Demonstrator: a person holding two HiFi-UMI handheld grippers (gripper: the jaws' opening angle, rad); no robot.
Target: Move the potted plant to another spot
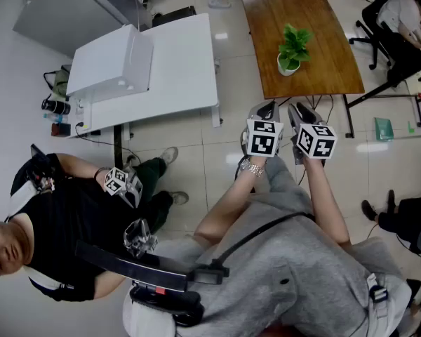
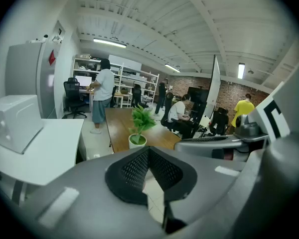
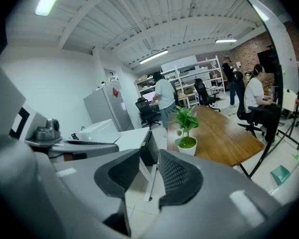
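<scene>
Wooden table point(image 1: 324, 67), white desk point(image 1: 184, 65), tiled floor point(image 1: 209, 144)

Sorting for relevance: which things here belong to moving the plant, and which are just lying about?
Job: plant; wooden table under it; left gripper, jaws shut, empty; right gripper, jaws apart, empty.
Lying about: white desk; white box; seated person.

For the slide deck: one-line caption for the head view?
Left gripper and right gripper hover empty short of the wooden table holding the potted plant.

Your left gripper point(image 1: 265, 109) and right gripper point(image 1: 300, 111) hang side by side above the floor point(image 1: 196, 160), short of the table point(image 1: 281, 5) (plant point(image 1: 292, 49) near its end).
</scene>
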